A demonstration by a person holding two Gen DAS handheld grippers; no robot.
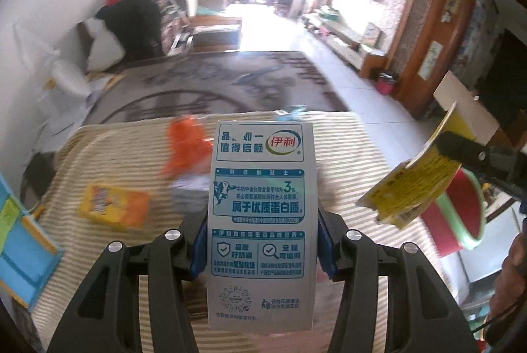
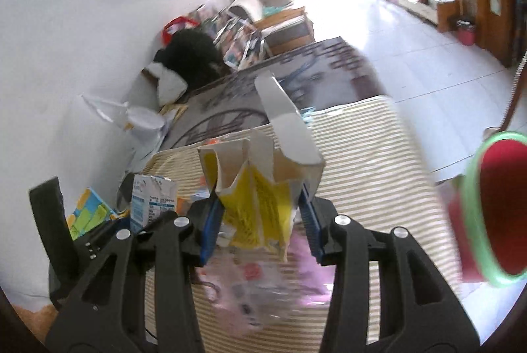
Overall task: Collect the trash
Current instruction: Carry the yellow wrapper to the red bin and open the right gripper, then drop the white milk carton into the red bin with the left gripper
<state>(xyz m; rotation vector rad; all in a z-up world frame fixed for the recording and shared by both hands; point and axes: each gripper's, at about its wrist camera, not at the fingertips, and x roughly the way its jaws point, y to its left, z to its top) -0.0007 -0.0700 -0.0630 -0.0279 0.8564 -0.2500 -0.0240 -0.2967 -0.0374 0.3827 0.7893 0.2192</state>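
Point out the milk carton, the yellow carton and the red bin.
milk carton [image 1: 262,208], left wrist view, middle of its printed face
yellow carton [image 2: 260,208], right wrist view, yellow side panel
red bin [image 2: 504,208], right wrist view, red inside wall

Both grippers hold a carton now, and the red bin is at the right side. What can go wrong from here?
1. The yellow carton is torn open and crumpled in the right gripper; it may slip out before the red bin.
2. The left gripper grips the milk carton low, so it could tip.
3. The orange box remains on the striped cloth.
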